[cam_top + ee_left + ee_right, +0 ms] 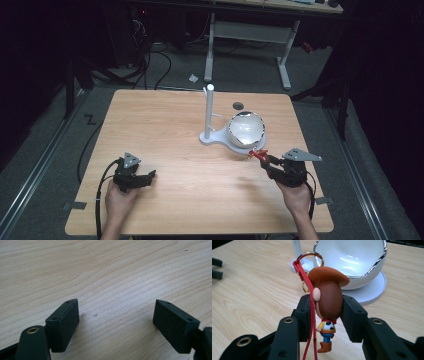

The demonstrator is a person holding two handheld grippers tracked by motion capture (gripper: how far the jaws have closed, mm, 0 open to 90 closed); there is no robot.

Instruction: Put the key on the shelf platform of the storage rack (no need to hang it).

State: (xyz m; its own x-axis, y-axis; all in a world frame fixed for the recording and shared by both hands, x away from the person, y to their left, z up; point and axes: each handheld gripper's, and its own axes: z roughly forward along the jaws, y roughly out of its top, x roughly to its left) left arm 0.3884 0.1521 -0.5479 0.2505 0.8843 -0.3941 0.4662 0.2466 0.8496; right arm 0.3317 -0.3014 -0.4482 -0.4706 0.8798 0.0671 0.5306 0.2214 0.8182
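Observation:
A small cowboy figure keychain with a brown hat, a red strap and a gold ring is clamped by its head between the jaws of my right gripper. In the high view the right gripper holds the keychain just in front of a white bowl. That bowl has a chrome rim and rests on a white stand with an upright post. My left gripper sits low over the table at the front left. Its jaws stand wide apart over bare wood, so the left gripper is open.
The wooden table has a small dark round hole behind the bowl. A white desk frame and cables stand on the floor beyond the far edge. A person's hands hold both grippers near the front edge.

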